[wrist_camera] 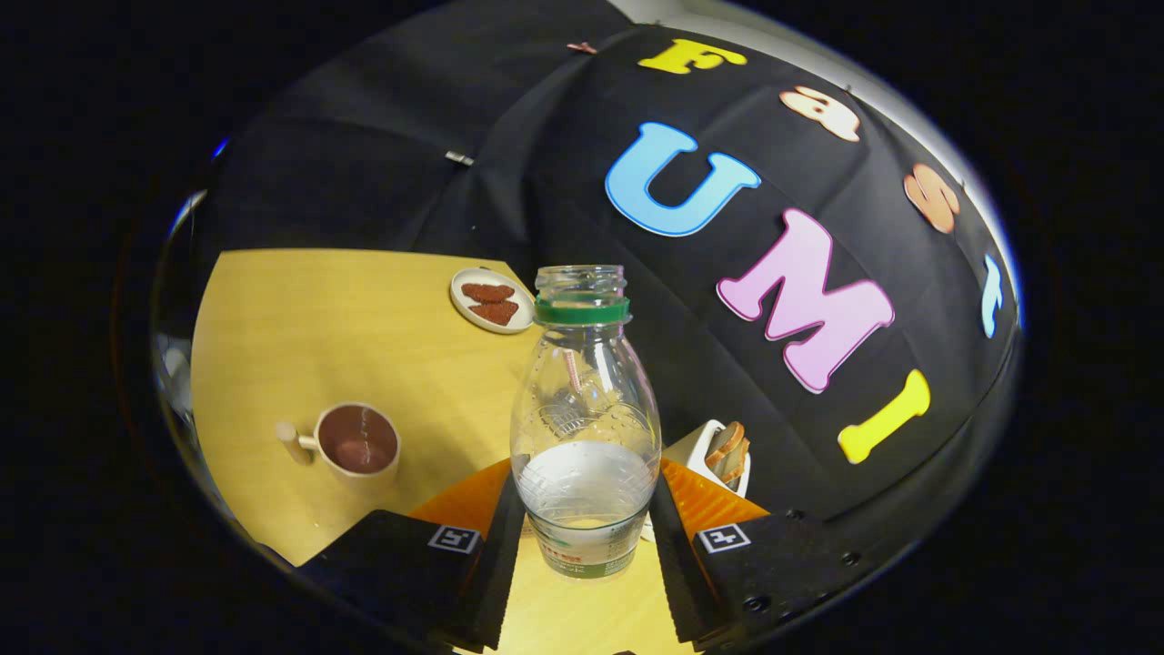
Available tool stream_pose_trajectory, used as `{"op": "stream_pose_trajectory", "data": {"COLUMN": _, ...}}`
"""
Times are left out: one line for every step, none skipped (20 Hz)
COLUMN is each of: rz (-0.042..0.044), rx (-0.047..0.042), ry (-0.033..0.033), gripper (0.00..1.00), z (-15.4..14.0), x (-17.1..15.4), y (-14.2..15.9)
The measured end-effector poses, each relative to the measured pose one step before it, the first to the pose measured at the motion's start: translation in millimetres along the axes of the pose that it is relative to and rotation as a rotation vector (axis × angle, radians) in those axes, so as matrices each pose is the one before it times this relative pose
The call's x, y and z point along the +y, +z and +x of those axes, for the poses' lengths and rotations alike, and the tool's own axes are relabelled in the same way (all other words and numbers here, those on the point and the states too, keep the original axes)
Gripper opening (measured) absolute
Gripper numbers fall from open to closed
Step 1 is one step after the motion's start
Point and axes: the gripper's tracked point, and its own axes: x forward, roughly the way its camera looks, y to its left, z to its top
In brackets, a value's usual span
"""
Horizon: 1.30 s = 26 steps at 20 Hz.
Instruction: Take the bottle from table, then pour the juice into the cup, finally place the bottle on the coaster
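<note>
A clear plastic bottle (585, 428) with a green neck ring and no cap stands between my fingers, with pale juice filling its lower part. My gripper (585, 523) is shut on the bottle's lower body, one finger (503, 555) pressing on each side. A cream cup (357, 441) with a side handle and a dark brown inside sits on the yellow wooden table (300, 337), off to the left of the bottle and below it. A round white coaster (491, 300) with reddish-brown shapes on it lies farther back on the table, just left of the bottle's neck.
A white holder with brown slices (725, 452) stands close behind the bottle on its right side. The black cloth wall (391, 182) closes off the table's far edge and its right side. Bare tabletop lies between the cup and the coaster.
</note>
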Motion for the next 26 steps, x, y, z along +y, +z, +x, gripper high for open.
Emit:
{"op": "stream_pose_trajectory", "data": {"rz": 0.05804, "rx": -0.01043, "ry": 0.01375, "gripper": 0.71, "z": 6.57, "x": -2.53, "y": -1.42}}
{"op": "stream_pose_trajectory", "data": {"rz": 0.05921, "rx": -0.01152, "ry": 0.01843, "gripper": 0.71, "z": 4.05, "x": -0.18, "y": -2.37}}
{"op": "stream_pose_trajectory", "data": {"rz": 0.05615, "rx": -0.01398, "ry": 0.01759, "gripper": 0.71, "z": 6.1, "x": 1.35, "y": -2.86}}
{"op": "stream_pose_trajectory", "data": {"rz": 0.04824, "rx": -0.00899, "ry": 0.01023, "gripper": 0.71, "z": 8.3, "x": -0.65, "y": -3.1}}
{"op": "stream_pose_trajectory", "data": {"rz": 0.04011, "rx": -0.00602, "ry": 0.00802, "gripper": 0.71, "z": 6.57, "x": -1.9, "y": -2.66}}
{"op": "stream_pose_trajectory", "data": {"rz": 0.02962, "rx": -0.00398, "ry": 0.01738, "gripper": 0.71, "z": 5.4, "x": 1.6, "y": -5.51}}
{"op": "stream_pose_trajectory", "data": {"rz": 0.02008, "rx": -0.0025, "ry": 0.00698, "gripper": 0.71, "z": 6.29, "x": 0.41, "y": -4.39}}
{"op": "stream_pose_trajectory", "data": {"rz": 0.0139, "rx": -0.00703, "ry": 0.00811, "gripper": 0.72, "z": 6.36, "x": 0.35, "y": -4.36}}
{"op": "stream_pose_trajectory", "data": {"rz": 0.0109, "rx": -0.01332, "ry": 0.00518, "gripper": 0.72, "z": 7.64, "x": -0.66, "y": -2.92}}
{"op": "stream_pose_trajectory", "data": {"rz": 0.01278, "rx": -0.01578, "ry": 0.00471, "gripper": 0.72, "z": 6.11, "x": 0.95, "y": -2.27}}
{"op": "stream_pose_trajectory", "data": {"rz": 0.01704, "rx": -0.0098, "ry": 0.00045, "gripper": 0.72, "z": 4.4, "x": -1.49, "y": -5.9}}
{"op": "stream_pose_trajectory", "data": {"rz": 0.02469, "rx": -0.00651, "ry": -0.00156, "gripper": 0.72, "z": 5.12, "x": -1.82, "y": -5.73}}
{"op": "stream_pose_trajectory", "data": {"rz": 0.02507, "rx": -0.00574, "ry": 0.00392, "gripper": 0.72, "z": 5.38, "x": 0.03, "y": -5.14}}
{"op": "stream_pose_trajectory", "data": {"rz": 0.02093, "rx": -0.00639, "ry": 0.00202, "gripper": 0.72, "z": 5.38, "x": -0.8, "y": -4.02}}
{"op": "stream_pose_trajectory", "data": {"rz": 0.01358, "rx": -0.00874, "ry": -0.00392, "gripper": 0.73, "z": 4.61, "x": -2.38, "y": -1.64}}
{"op": "stream_pose_trajectory", "data": {"rz": 0.00538, "rx": -0.01012, "ry": -0.00947, "gripper": 0.73, "z": 4.66, "x": -4.75, "y": -3.21}}
{"op": "stream_pose_trajectory", "data": {"rz": -0.00337, "rx": -0.00566, "ry": -0.01986, "gripper": 0.74, "z": 3.44, "x": -6.33, "y": -4.31}}
{"op": "stream_pose_trajectory", "data": {"rz": -0.00504, "rx": -0.0038, "ry": -0.02538, "gripper": 0.74, "z": 3.21, "x": -8.02, "y": -3.22}}
{"op": "stream_pose_trajectory", "data": {"rz": 0.00532, "rx": -0.00072, "ry": -0.0094, "gripper": 0.74, "z": 2.82, "x": -3.9, "y": -3.17}}
{"op": "stream_pose_trajectory", "data": {"rz": 0.01576, "rx": 0.00457, "ry": 0.00408, "gripper": 0.74, "z": 2.61, "x": -0.11, "y": -5.18}}
{"op": "stream_pose_trajectory", "data": {"rz": 0.01685, "rx": 0.00135, "ry": 0.00271, "gripper": 0.74, "z": 1.94, "x": 0.19, "y": -4.25}}
{"op": "stream_pose_trajectory", "data": {"rz": 0.02046, "rx": -0.00762, "ry": -0.00234, "gripper": 0.74, "z": 0.24, "x": -0.99, "y": -0.81}}
{"op": "stream_pose_trajectory", "data": {"rz": 0.02478, "rx": -0.01548, "ry": 0.0102, "gripper": 0.75, "z": -0.58, "x": 1.85, "y": 0.28}}
{"op": "stream_pose_trajectory", "data": {"rz": 0.01172, "rx": -0.01531, "ry": 0.00336, "gripper": 0.75, "z": -0.18, "x": 1.98, "y": 0.71}}
{"op": "stream_pose_trajectory", "data": {"rz": 0.00226, "rx": -0.00763, "ry": -0.00553, "gripper": 0.75, "z": 0.52, "x": -1.13, "y": -1.11}}
{"op": "stream_pose_trajectory", "data": {"rz": 0.00245, "rx": 0.00092, "ry": -0.00608, "gripper": 0.75, "z": 1.21, "x": -1.41, "y": -1.92}}
